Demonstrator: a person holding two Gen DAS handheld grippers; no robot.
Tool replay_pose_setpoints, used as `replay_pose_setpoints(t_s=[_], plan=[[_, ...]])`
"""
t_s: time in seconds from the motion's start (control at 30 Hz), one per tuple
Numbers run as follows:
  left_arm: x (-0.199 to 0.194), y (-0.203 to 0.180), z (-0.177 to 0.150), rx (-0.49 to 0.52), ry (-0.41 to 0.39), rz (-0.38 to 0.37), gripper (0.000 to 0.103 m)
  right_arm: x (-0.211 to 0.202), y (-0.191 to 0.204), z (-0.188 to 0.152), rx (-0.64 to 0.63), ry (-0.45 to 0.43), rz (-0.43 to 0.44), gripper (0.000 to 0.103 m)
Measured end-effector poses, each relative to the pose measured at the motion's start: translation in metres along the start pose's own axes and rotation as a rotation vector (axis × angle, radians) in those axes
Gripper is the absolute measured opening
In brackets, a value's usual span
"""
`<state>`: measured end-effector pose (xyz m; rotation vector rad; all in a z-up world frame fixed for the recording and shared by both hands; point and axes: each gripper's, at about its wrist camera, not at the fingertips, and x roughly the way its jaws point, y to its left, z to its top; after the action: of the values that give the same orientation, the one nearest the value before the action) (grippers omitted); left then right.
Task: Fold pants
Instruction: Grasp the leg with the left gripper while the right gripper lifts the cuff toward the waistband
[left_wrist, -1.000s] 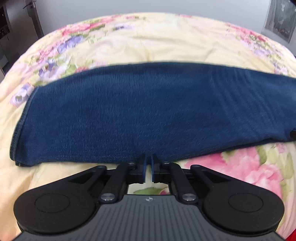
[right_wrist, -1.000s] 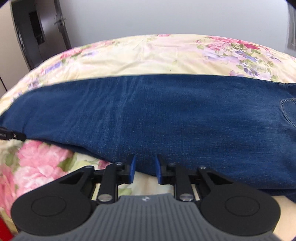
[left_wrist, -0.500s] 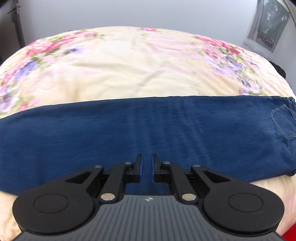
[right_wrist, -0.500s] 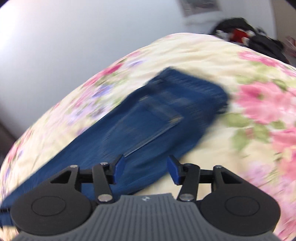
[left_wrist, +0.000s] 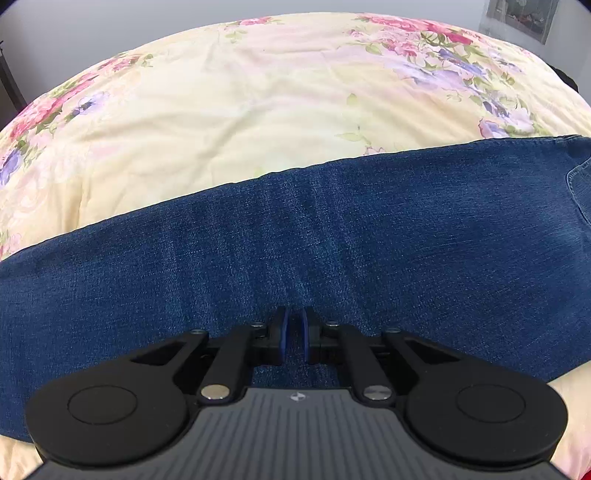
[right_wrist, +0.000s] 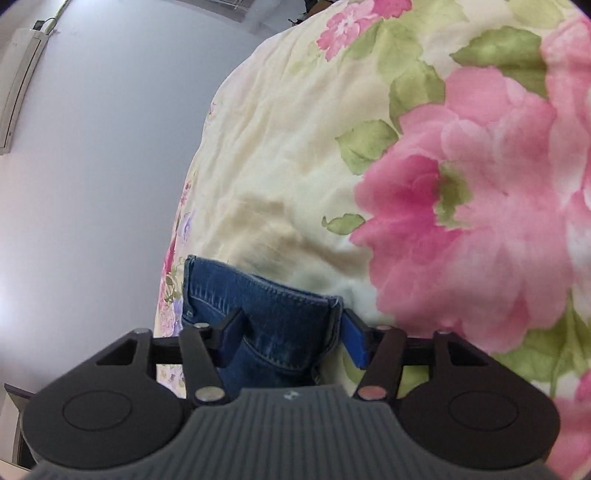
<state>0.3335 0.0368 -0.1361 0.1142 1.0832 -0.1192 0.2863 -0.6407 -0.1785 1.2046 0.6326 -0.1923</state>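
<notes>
Dark blue jeans (left_wrist: 332, 236) lie flat in a long band across a floral bedspread (left_wrist: 258, 92), with a back pocket at the right edge. My left gripper (left_wrist: 294, 334) hovers over the middle of the leg, its blue-padded jaws nearly closed with a thin gap and nothing between them. In the right wrist view, my right gripper (right_wrist: 291, 332) is open wide, and the waistband end of the jeans (right_wrist: 266, 302) sits between its two fingers. The fingers straddle the denim without pinching it.
The bedspread (right_wrist: 461, 206) is pale yellow with large pink flowers and fills the right of the right wrist view. A grey wall (right_wrist: 92, 166) stands behind the bed. A picture (left_wrist: 521, 14) hangs on the wall at the far right.
My left gripper has moved right along the leg, from the hem to mid-leg. My right gripper swung from the leg to the waistband end and opened wider around it.
</notes>
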Motion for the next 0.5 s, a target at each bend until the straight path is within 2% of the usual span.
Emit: replay_pose_setpoints(t_s=[0.03,0.07,0.13,0.17,0.2,0.27,0.37,0.43,0.5], plan=[[0.002,0.0,0.001,0.003,0.004,0.004,0.009,0.0,0.007,0.004,-0.037,-0.006,-0.006,0.013],[0.003,0.0,0.002,0.003,0.006,0.006,0.009,-0.003,0.02,0.008,-0.103,-0.028,-0.008,0.008],[0.005,0.0,0.002,0.004,0.007,0.003,0.009,-0.015,0.056,0.009,-0.337,-0.1,0.003,0.006],[0.007,0.0,0.002,0.006,0.008,0.004,0.01,-0.015,0.072,0.007,-0.456,-0.129,-0.048,0.004],[0.008,0.0,0.002,0.009,0.007,0.005,0.01,-0.011,0.077,0.007,-0.511,-0.138,-0.107,0.0],[0.01,0.0,0.001,0.008,0.001,0.005,0.011,0.007,0.064,0.014,-0.491,-0.091,-0.196,0.0],[0.01,0.003,0.0,-0.009,-0.003,0.0,0.011,0.025,0.041,0.016,-0.486,-0.08,-0.288,0.0],[0.01,0.003,0.001,-0.004,-0.005,-0.003,0.011,0.02,0.03,0.025,-0.414,-0.069,-0.253,0.0],[0.008,0.003,0.001,-0.004,-0.014,-0.006,0.011,0.012,0.034,0.026,-0.431,-0.08,-0.245,0.001]])
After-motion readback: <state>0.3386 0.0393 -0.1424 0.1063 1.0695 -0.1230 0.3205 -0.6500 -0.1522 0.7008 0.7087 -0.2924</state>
